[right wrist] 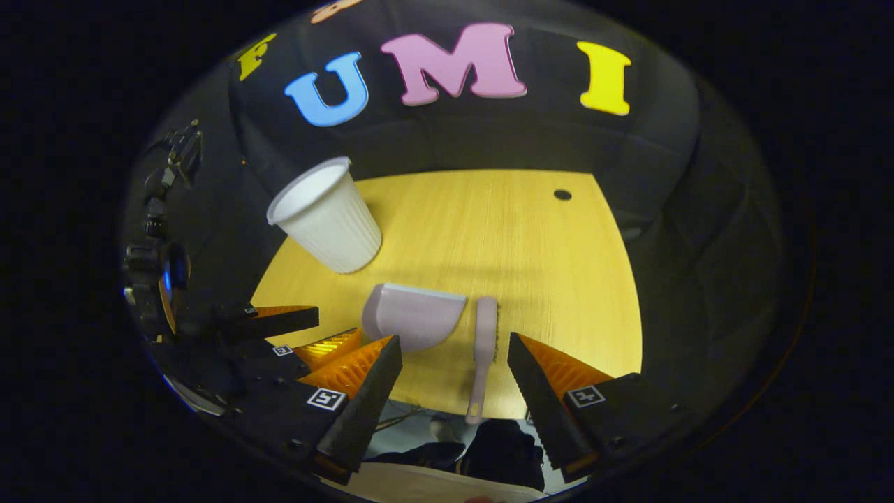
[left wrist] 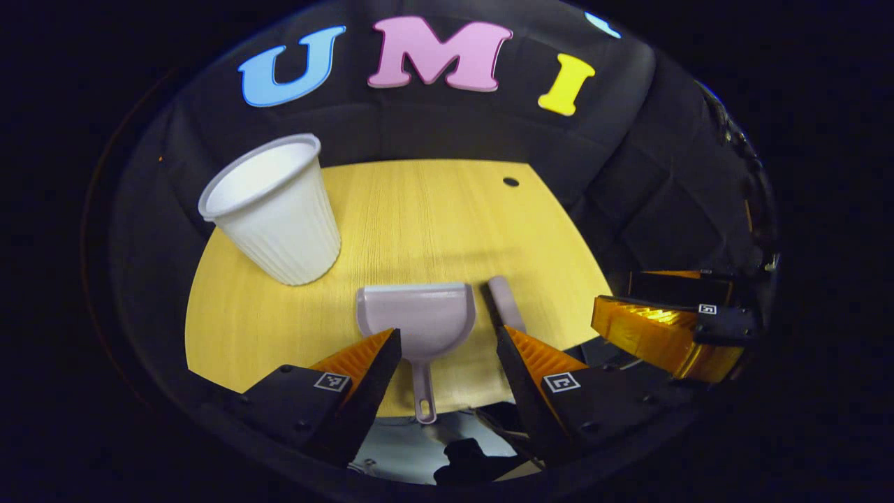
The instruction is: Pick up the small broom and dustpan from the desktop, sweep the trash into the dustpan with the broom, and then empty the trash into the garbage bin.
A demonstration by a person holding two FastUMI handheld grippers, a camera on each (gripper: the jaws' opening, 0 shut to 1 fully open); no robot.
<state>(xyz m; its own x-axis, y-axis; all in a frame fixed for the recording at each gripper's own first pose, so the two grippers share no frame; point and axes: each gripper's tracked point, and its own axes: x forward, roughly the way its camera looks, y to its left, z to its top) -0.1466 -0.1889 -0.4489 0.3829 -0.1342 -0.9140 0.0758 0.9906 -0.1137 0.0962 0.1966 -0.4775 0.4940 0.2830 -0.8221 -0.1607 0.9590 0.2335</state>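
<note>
Dustpan (left wrist: 418,320) and broom (right wrist: 484,349) lie side by side at the desk's (left wrist: 419,216) near edge, untouched.
Both the left gripper (left wrist: 447,349) and right gripper (right wrist: 454,363) hover open over the handles, which overhang the edge; a clumsy nudge could tip them off. Bin (left wrist: 276,209), well behind, looks empty; no trash visible.

One dustpan (left wrist: 419,318), one broom (right wrist: 484,346), one white cup (left wrist: 276,209), two hand-held grippers (left wrist: 447,363) (right wrist: 454,370).
</note>
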